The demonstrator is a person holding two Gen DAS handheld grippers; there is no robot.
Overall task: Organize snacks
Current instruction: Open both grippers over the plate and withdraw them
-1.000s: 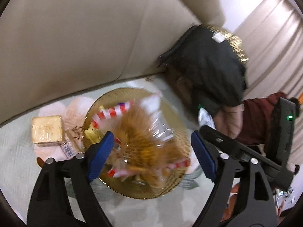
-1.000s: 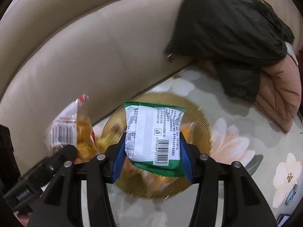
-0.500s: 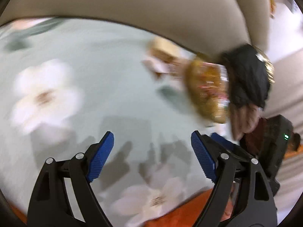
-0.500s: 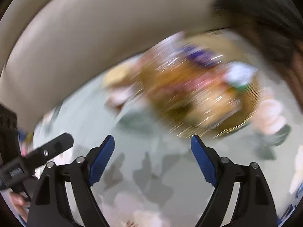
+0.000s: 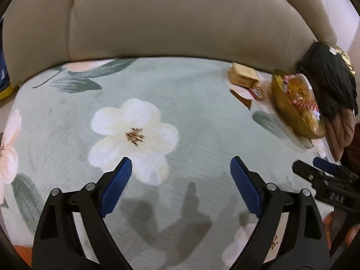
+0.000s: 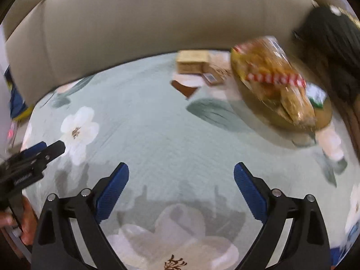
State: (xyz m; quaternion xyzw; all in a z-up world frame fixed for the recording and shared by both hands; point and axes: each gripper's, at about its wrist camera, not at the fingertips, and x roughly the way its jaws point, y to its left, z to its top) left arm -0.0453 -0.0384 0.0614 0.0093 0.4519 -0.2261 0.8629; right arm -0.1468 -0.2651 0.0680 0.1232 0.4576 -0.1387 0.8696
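Note:
A gold plate (image 6: 324, 117) (image 5: 281, 108) sits on the floral sofa cover at the far right. On it lie a clear bag of golden snacks with a red-and-white band (image 6: 274, 78) (image 5: 301, 99) and a green-and-white packet (image 6: 317, 95). A wrapped bread-like snack (image 6: 192, 60) (image 5: 244, 75) lies beside the plate, to its left. My left gripper (image 5: 181, 168) hovers over the cover, jaws opening, nothing between them. My right gripper (image 6: 181, 173) is likewise opening and empty. Both are well short of the plate.
A beige sofa backrest (image 5: 168, 18) rises behind the seat. A black garment (image 5: 330, 78) (image 6: 330, 40) and a brown cushion (image 5: 339, 130) lie beyond the plate. A small flat packet (image 6: 211, 77) lies near the bread. A blue-and-yellow item (image 6: 15, 99) sits at the left edge.
My right gripper has let go of the green-and-white packet, which now lies on the plate. Both grippers have pulled back left and lower, away from the plate.

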